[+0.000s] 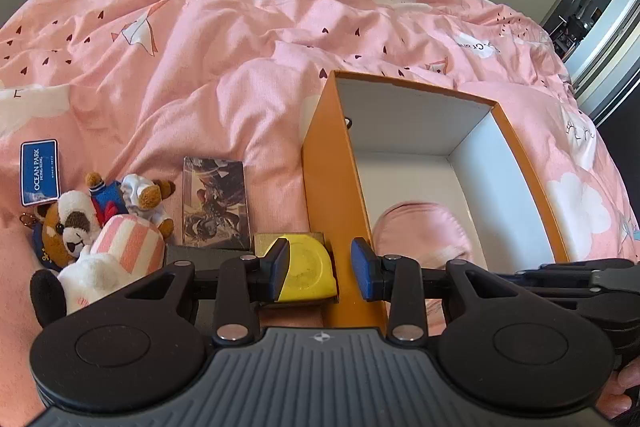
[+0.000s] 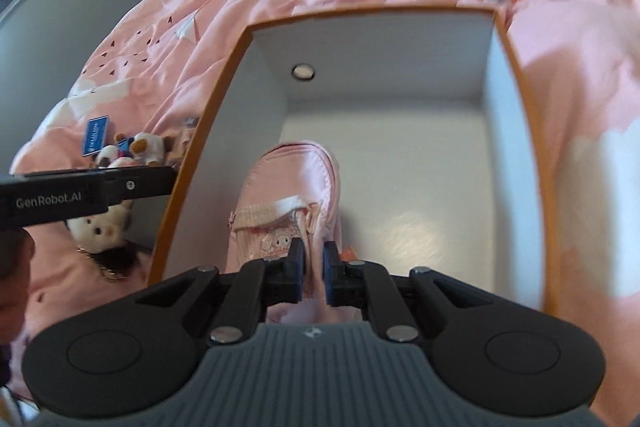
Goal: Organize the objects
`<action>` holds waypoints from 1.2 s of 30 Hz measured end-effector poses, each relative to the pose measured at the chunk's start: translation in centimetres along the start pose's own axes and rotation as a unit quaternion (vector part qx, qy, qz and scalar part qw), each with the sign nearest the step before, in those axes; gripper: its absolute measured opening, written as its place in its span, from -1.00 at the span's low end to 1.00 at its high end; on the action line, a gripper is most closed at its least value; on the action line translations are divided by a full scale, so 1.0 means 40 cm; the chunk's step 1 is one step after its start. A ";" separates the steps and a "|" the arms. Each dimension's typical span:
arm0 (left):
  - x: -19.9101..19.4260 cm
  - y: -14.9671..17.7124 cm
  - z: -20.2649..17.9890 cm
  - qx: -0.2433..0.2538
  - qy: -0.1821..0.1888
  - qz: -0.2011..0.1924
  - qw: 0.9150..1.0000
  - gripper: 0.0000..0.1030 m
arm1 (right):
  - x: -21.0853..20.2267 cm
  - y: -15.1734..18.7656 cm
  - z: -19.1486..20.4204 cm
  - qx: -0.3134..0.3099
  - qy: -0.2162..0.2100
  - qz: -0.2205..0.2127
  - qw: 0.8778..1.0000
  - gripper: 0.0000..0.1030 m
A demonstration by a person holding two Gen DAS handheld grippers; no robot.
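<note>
Objects on the pink bedspread, as I see them from both wrists.

Orange box (image 1: 340, 187): open top, white inside, upright on the bedding. Pink pouch (image 2: 288, 183): zipped, cartoon print on its front, lying inside the box near its left wall; I see my right gripper (image 2: 312, 271) pinching its near end. Yellow tape measure (image 1: 308, 267): just outside the box's left wall, resting on a small dark block. Photo card (image 1: 216, 203): propped beside it, tilted back. Plush toys (image 1: 112, 227): a heap of small animals, one pink-striped, left of the card. Blue Ocean Park tag (image 1: 39, 171): at the heap's far-left edge.
</note>
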State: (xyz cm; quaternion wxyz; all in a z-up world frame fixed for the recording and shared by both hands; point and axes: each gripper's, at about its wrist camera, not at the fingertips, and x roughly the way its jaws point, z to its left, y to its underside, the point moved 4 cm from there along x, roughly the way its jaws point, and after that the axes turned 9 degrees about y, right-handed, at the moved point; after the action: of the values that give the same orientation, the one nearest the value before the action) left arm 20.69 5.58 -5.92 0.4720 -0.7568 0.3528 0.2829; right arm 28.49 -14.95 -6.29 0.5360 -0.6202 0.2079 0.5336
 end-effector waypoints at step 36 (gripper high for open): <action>-0.136 0.109 0.090 0.013 -0.020 0.010 1.000 -0.04 | -0.062 0.038 0.106 -0.065 0.036 -0.089 0.993 -0.05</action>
State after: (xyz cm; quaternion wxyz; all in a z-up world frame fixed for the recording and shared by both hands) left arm 13.65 9.01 -5.46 0.4857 -0.7411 0.3548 0.2984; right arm 24.51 -12.49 -4.17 0.5325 -0.6887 0.1361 0.4729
